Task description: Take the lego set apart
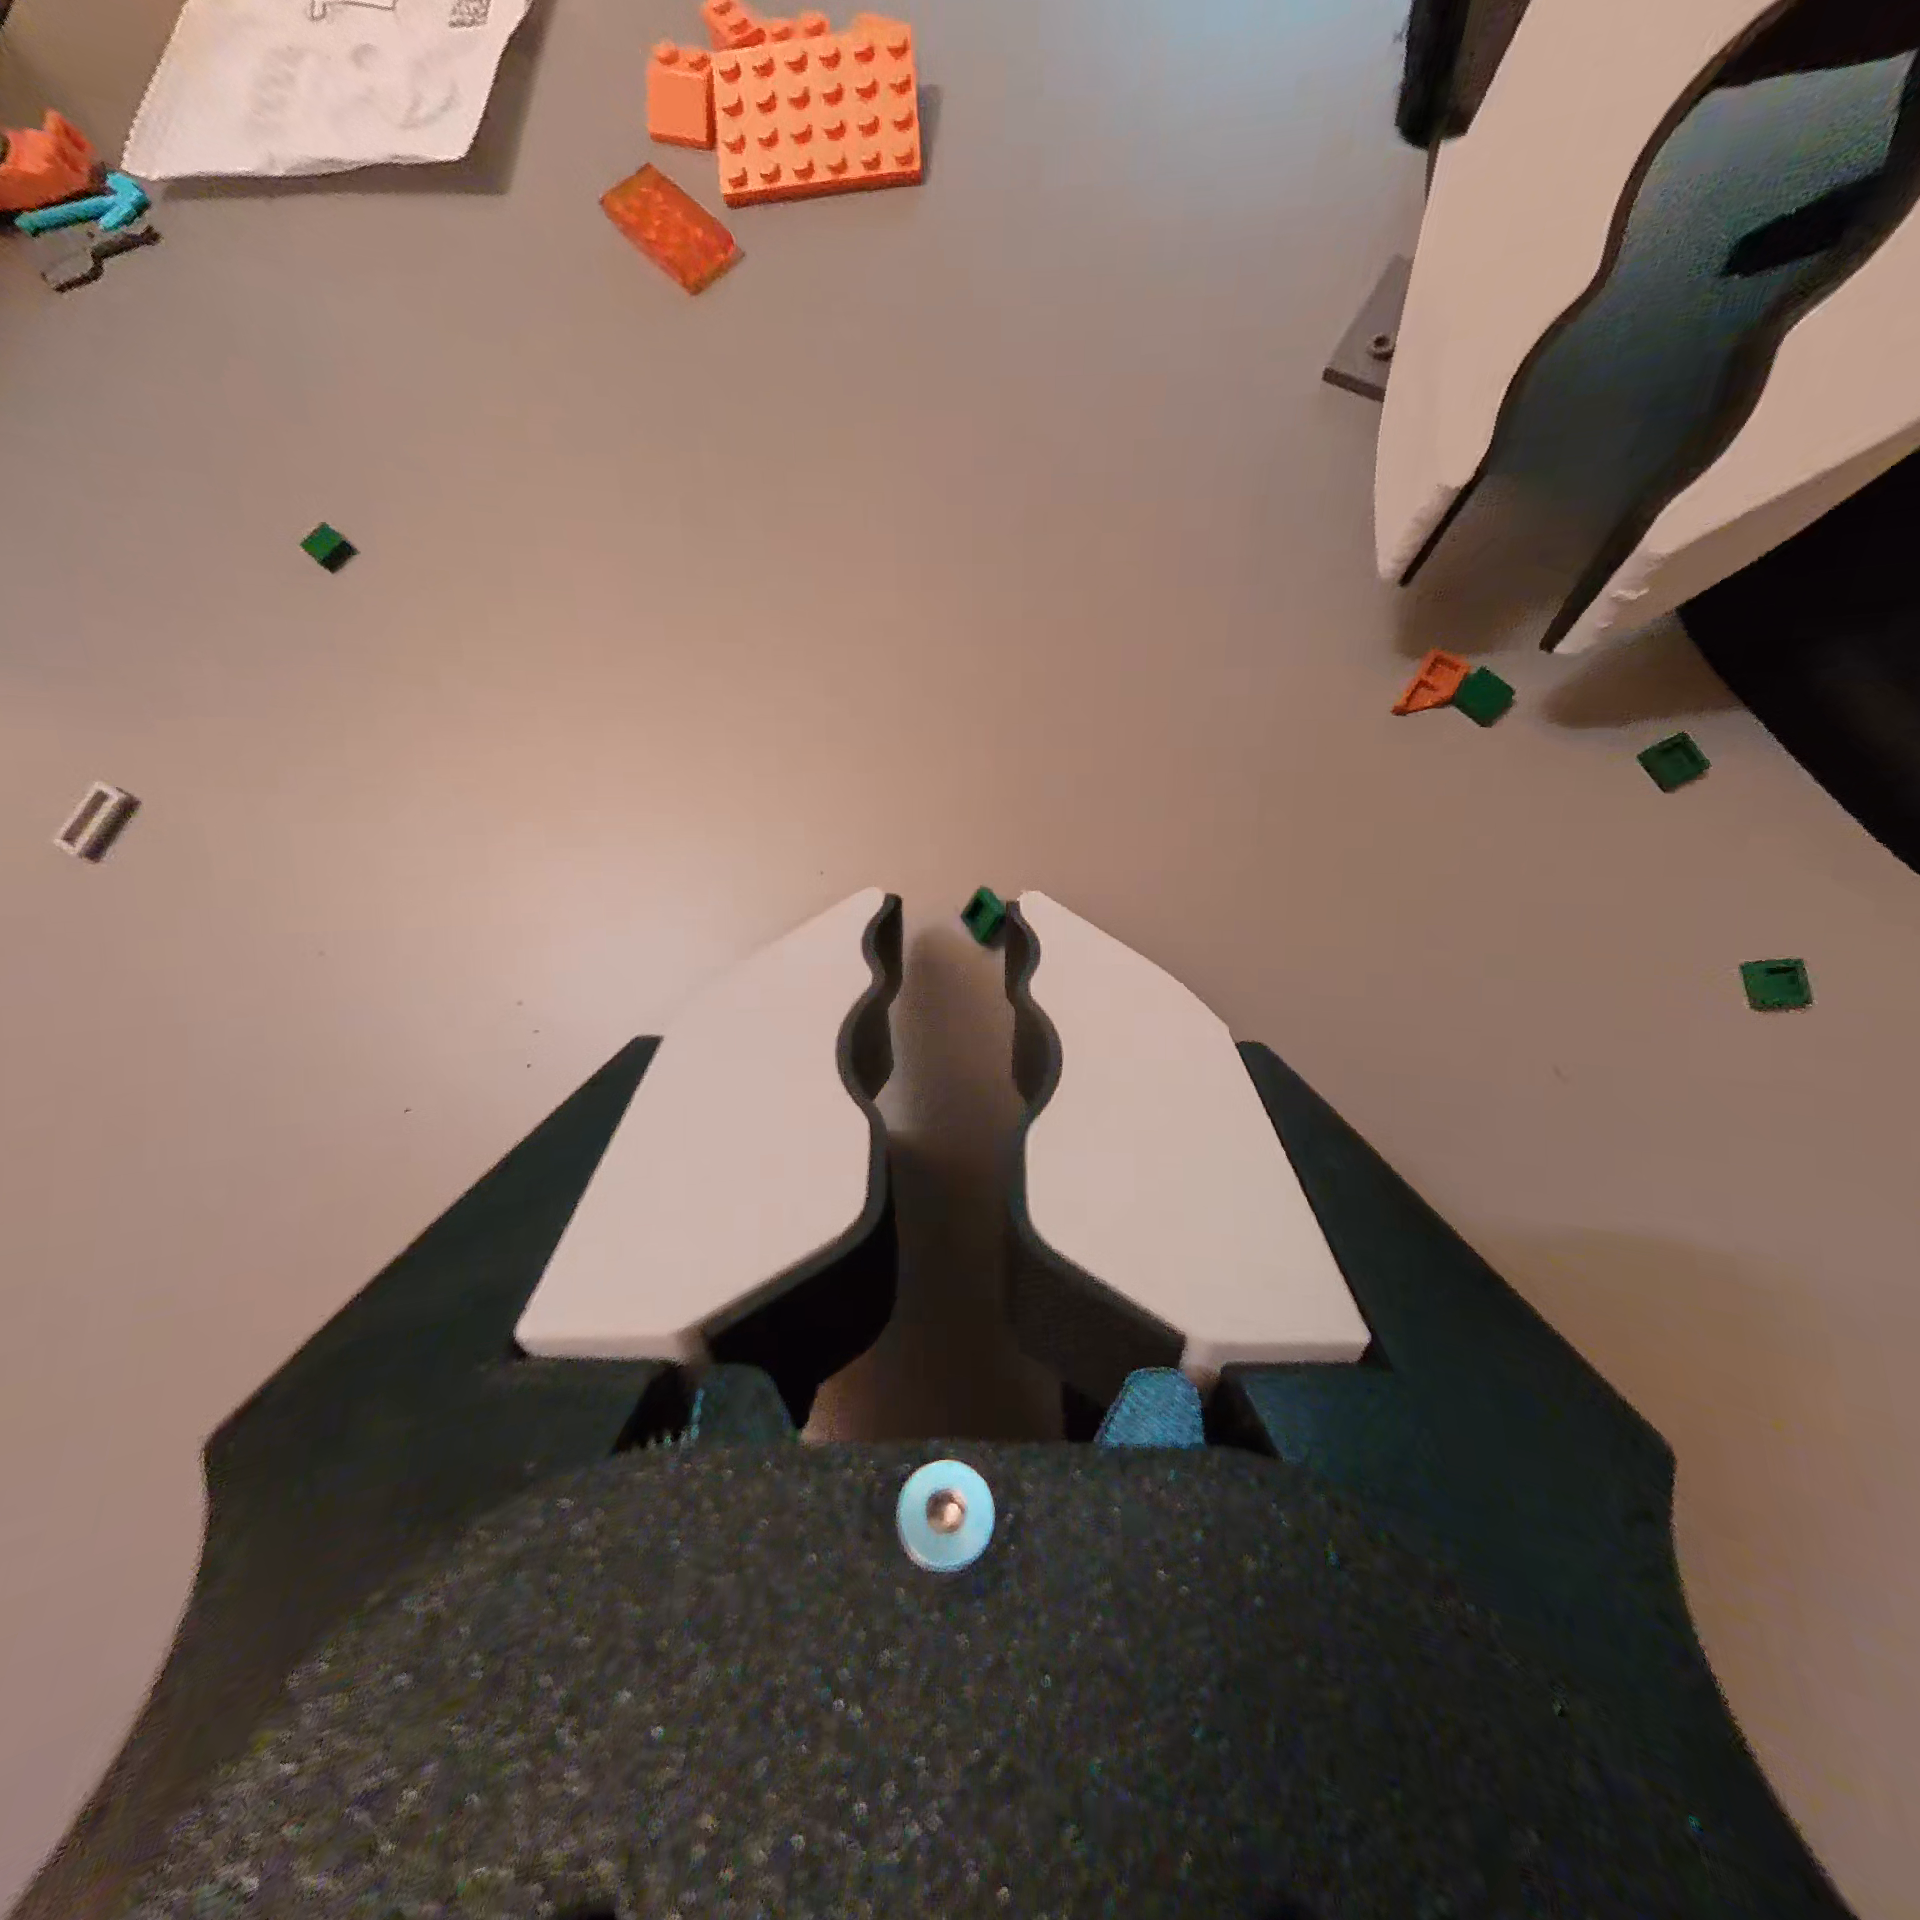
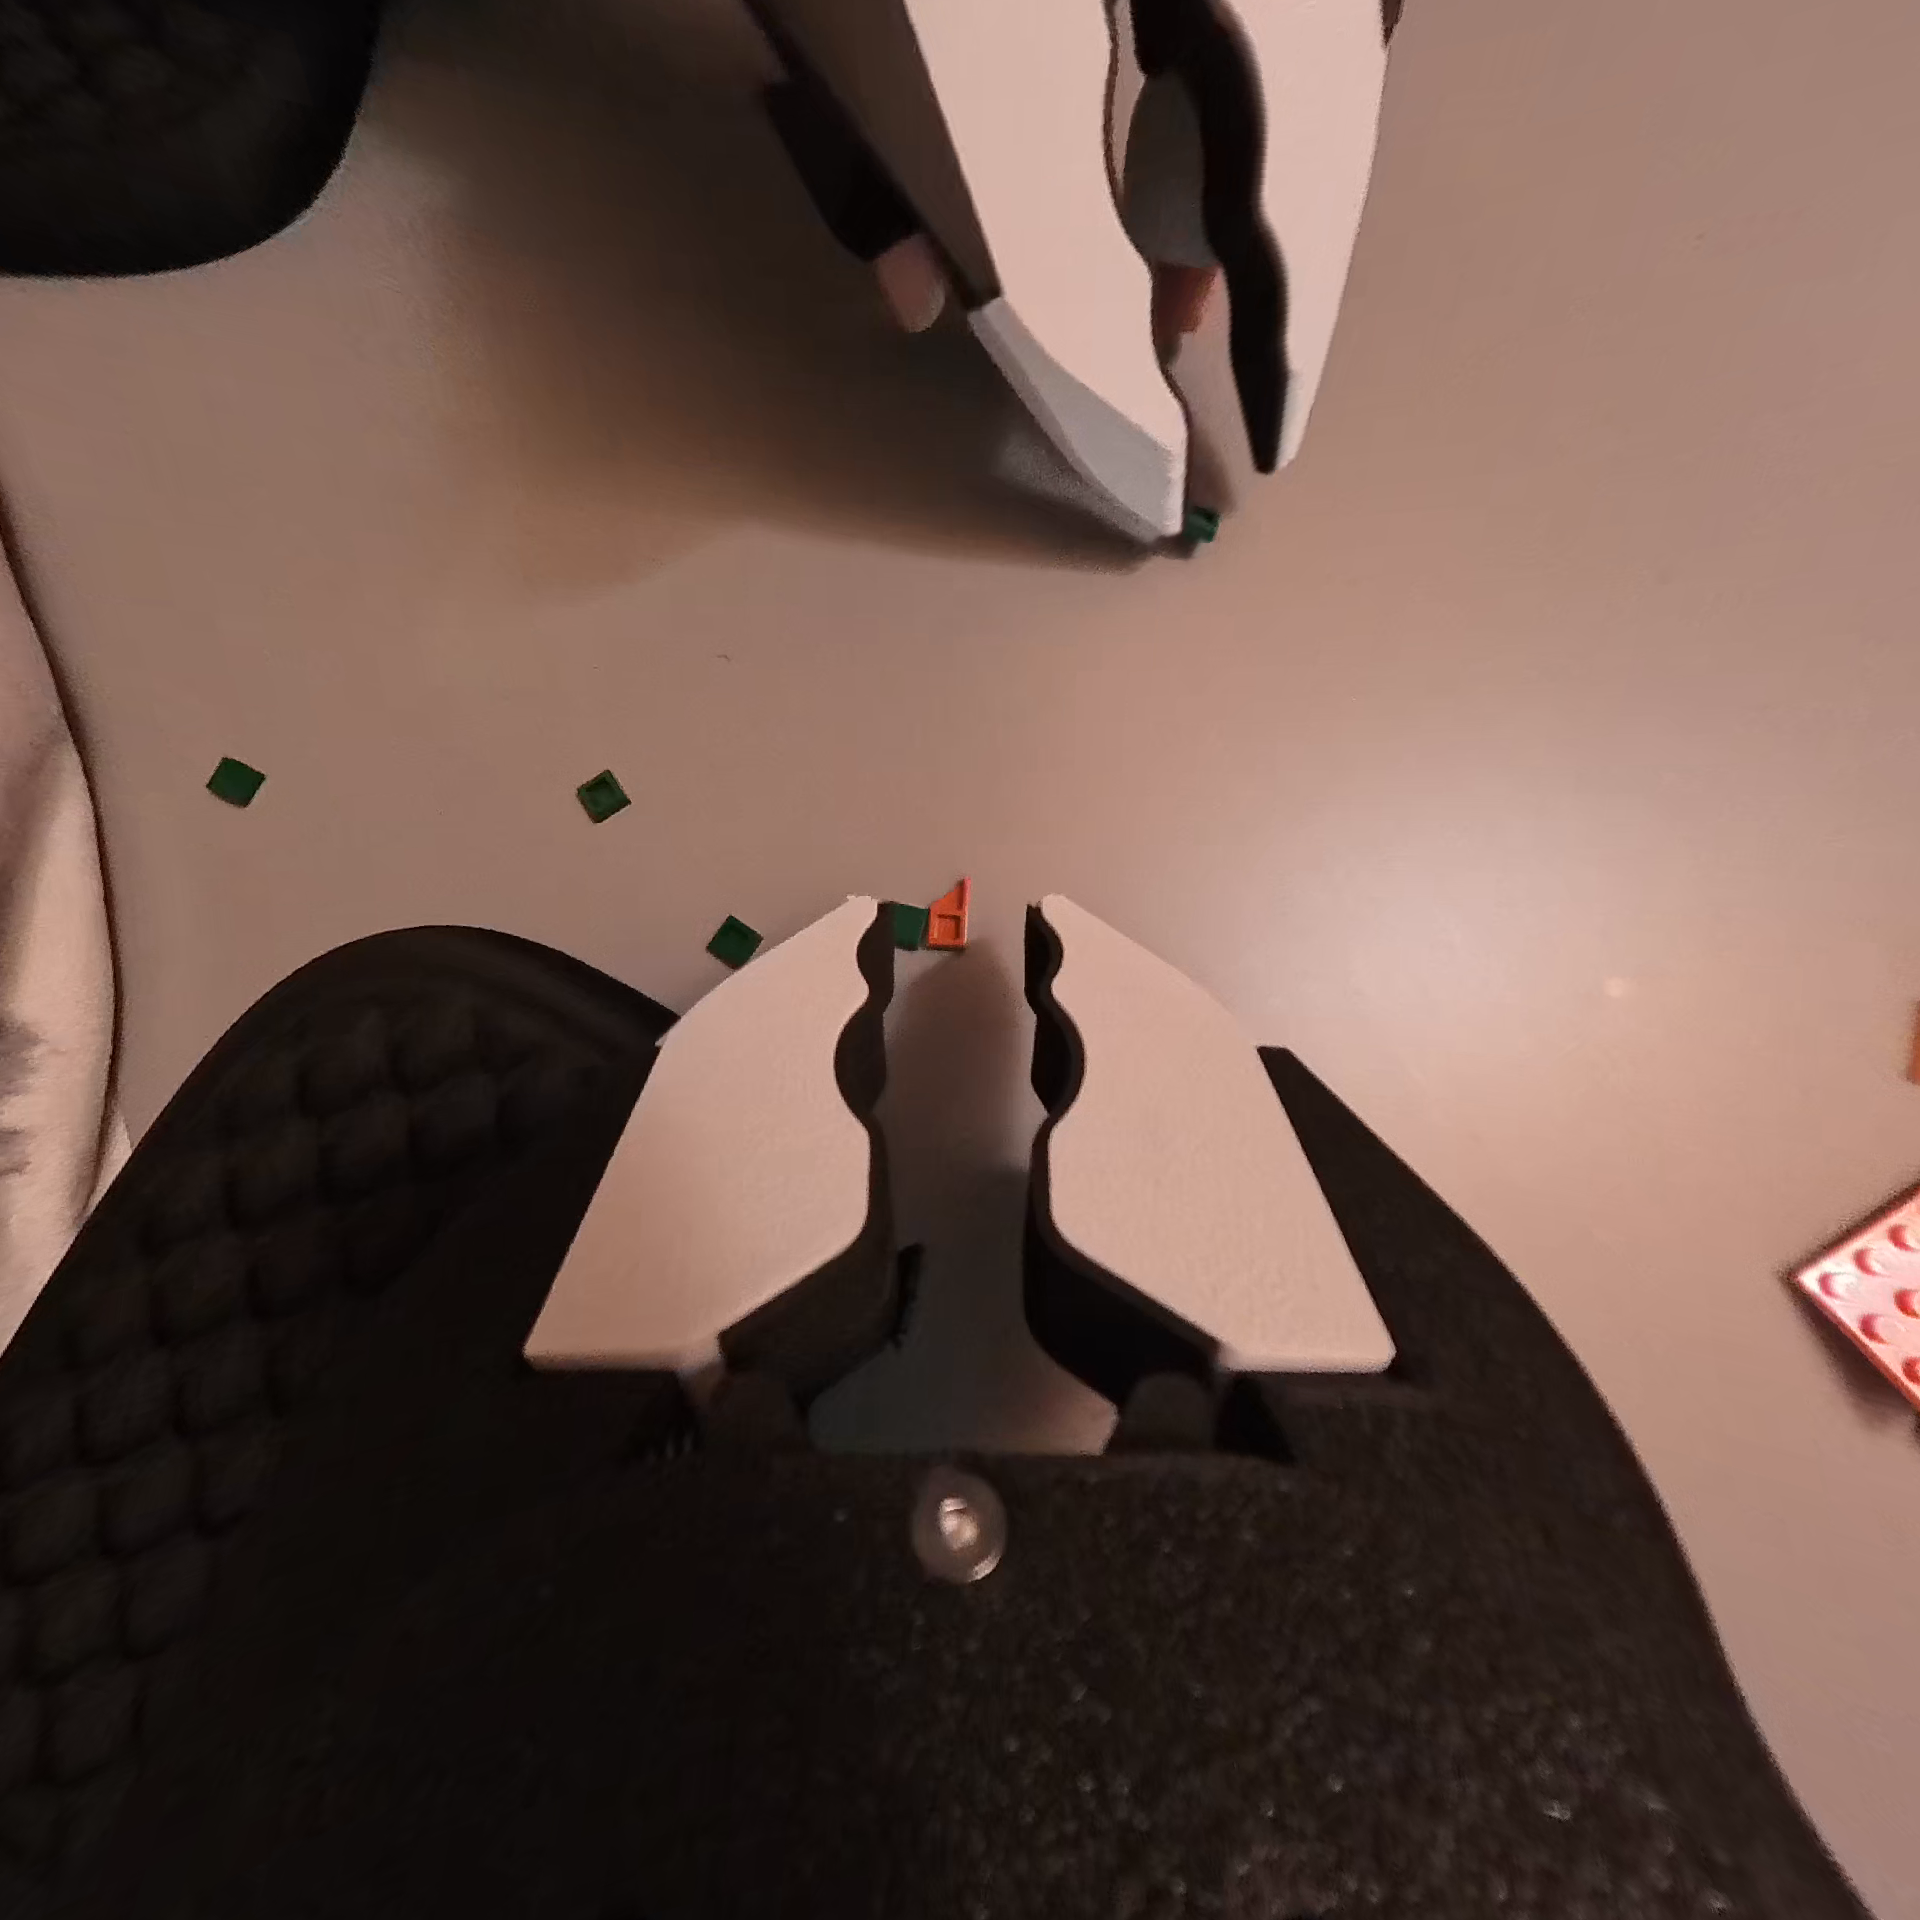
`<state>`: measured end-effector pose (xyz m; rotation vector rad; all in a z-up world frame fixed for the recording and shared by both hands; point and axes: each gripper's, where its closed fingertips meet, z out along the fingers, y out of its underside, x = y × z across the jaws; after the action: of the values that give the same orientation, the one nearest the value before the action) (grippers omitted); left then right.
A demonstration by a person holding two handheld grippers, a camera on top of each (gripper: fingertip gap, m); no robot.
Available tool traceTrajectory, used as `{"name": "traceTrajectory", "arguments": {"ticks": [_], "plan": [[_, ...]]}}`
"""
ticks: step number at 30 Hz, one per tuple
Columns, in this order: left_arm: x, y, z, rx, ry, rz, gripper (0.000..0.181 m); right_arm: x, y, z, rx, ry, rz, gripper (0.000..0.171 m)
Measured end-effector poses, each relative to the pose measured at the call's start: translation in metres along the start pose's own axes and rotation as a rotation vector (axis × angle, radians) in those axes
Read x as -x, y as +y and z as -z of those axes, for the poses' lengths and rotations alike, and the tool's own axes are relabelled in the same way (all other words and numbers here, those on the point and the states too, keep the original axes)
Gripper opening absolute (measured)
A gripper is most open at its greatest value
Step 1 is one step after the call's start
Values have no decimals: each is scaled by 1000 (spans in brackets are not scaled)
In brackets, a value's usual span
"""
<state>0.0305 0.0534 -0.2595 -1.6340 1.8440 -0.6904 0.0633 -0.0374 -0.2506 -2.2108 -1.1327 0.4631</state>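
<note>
My left gripper (image 1: 958, 914) is open and low over the grey table (image 1: 935, 623). A tiny green piece (image 1: 982, 914) lies between its tips, against the right fingertip, not pinched. In the right wrist view the left gripper (image 2: 1216, 488) shows at the top with that green piece (image 2: 1203, 525) at its tips. My right gripper (image 2: 954, 920) is open, with a small orange piece (image 2: 948, 920) joined to a green piece (image 2: 909, 925) lying between its tips. The same pair (image 1: 1449, 691) lies under the right gripper (image 1: 1507, 613) in the left wrist view.
An orange studded plate (image 1: 821, 114), an orange brick (image 1: 681, 99) and a clear orange tile (image 1: 670, 229) lie at the far side beside a paper sheet (image 1: 322, 83). Loose green tiles (image 1: 1673, 761) (image 1: 1777, 984) (image 1: 327, 545) and a grey tile (image 1: 96, 821) are scattered. The table edge (image 1: 1766, 727) runs at right. Some 10 centimetres of space lies between my two pairs of fingers.
</note>
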Motion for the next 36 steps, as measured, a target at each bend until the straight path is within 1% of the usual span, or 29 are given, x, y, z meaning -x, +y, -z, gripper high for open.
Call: {"name": "traceTrajectory", "arguments": {"ticks": [5, 8, 10, 14, 17, 20, 24, 31, 34, 36], "plan": [[-8, 0, 14, -20, -7, -37, 24, 5, 8, -8, 55, -27, 15, 24], [-17, -2, 28, -28, -14, -73, 24, 4, 7, -11, 74, -19, 15, 24], [-27, -3, 36, -33, 0, -81, 23, 1, 9, -13, 108, -2, 23, 17], [-70, -6, 43, -36, 114, -113, 21, 2, 9, -14, 170, -30, 47, 16], [-109, -4, 39, -18, 221, -151, 23, 0, 6, -16, 194, -54, 92, 16], [-134, 1, 29, 7, 282, -159, 25, -9, -1, -22, 194, -48, 126, 16], [-141, 6, 19, 51, 280, -180, 24, -33, -13, -31, 171, 1, 141, 15], [-132, 3, 8, 96, 238, -197, 11, -64, -32, -43, 94, 58, 112, 16], [-126, 1, 5, 99, 208, -213, 3, -68, -32, -38, 75, 91, 118, 25], [-116, 1, 3, 97, 173, -213, 0, -65, -32, -30, 55, 88, 133, 27]]}}
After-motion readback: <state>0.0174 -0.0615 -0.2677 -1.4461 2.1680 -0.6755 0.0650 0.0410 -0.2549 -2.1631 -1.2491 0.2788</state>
